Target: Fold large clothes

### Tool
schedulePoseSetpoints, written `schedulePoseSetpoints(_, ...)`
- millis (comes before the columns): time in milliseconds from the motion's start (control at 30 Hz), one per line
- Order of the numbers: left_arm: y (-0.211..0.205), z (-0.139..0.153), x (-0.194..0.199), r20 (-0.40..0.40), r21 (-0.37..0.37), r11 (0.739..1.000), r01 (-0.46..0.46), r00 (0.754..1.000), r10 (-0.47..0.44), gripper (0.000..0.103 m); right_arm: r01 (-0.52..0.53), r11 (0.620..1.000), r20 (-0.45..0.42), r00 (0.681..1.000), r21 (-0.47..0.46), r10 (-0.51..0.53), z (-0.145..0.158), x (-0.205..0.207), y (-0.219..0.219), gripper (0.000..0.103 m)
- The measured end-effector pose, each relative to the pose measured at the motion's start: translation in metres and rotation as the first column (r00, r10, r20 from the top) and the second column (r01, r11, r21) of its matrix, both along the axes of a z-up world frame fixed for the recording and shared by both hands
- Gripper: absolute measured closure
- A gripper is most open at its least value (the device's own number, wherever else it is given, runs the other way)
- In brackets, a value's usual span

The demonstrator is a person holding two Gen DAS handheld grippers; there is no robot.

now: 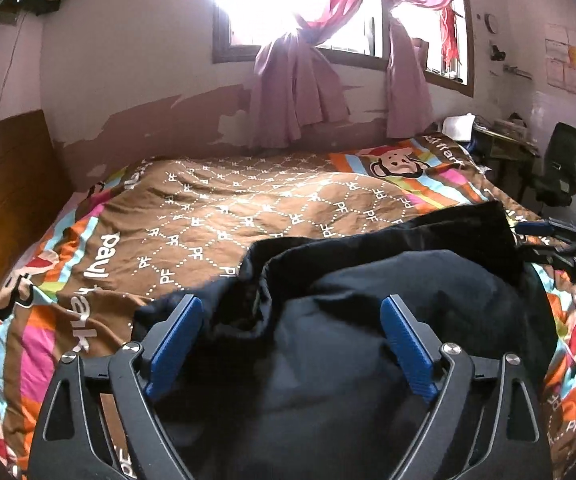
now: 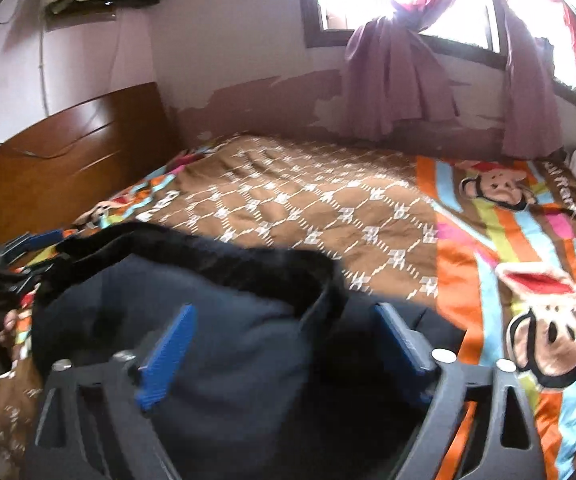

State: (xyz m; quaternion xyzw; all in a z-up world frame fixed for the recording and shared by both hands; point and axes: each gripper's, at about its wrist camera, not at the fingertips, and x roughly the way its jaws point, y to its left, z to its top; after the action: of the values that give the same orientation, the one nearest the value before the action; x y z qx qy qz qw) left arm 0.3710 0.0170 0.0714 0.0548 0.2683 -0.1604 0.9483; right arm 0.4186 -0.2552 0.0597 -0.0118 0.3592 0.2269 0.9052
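Observation:
A large dark navy garment (image 1: 368, 304) lies bunched on the near part of the bed, its black edge raised toward the far side. My left gripper (image 1: 292, 312) is open, its blue pads wide apart above the left part of the garment, with cloth between and below them. My right gripper (image 2: 283, 320) is also open over the garment (image 2: 215, 320) near its right end. The right gripper also shows at the right edge of the left wrist view (image 1: 556, 240). The left gripper shows at the left edge of the right wrist view (image 2: 27, 248).
The bed has a brown patterned cover (image 1: 223, 208) with striped monkey-print borders (image 2: 528, 280). A wooden headboard (image 2: 67, 152) stands at the left. Pink curtains (image 1: 296, 92) hang at the window on the far wall. A cluttered desk (image 1: 504, 140) and a dark chair (image 1: 564, 164) stand at the right.

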Motion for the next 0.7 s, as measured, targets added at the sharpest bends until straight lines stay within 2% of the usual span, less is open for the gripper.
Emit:
schedulePoseSetpoints(100,0.001,0.001,-0.014,-0.011,-0.049,0.999,0.017,1.0,-0.018,0.016,0.002,1.0,-0.025,1.0,0.004,-0.002,-0.008,-0.022,-0.004,0.007)
schedulePoseSetpoints(200,-0.001,-0.001,-0.024,-0.036,-0.075,0.996,0.054,0.998,-0.057,0.016,0.009,1.0,-0.014,1.0,0.001,-0.009,-0.01,-0.043,-0.01,0.006)
schedulePoseSetpoints(367,-0.019,-0.023,-0.041,-0.098,-0.043,0.989,0.145,0.984,-0.148,0.016,-0.002,1.0,-0.095,0.995,0.03,0.005,-0.028,-0.06,-0.012,0.006)
schedulePoseSetpoints(533,-0.033,-0.054,-0.044,-0.215,-0.066,0.978,0.197,0.955,-0.206,0.016,0.009,0.998,-0.173,0.985,0.068,0.002,-0.051,-0.067,-0.015,0.006)
schedulePoseSetpoints(700,-0.049,-0.071,-0.03,-0.248,0.018,0.979,0.205,0.949,-0.194,0.016,-0.012,1.0,-0.206,0.979,0.004,0.013,-0.073,-0.065,-0.006,0.006)
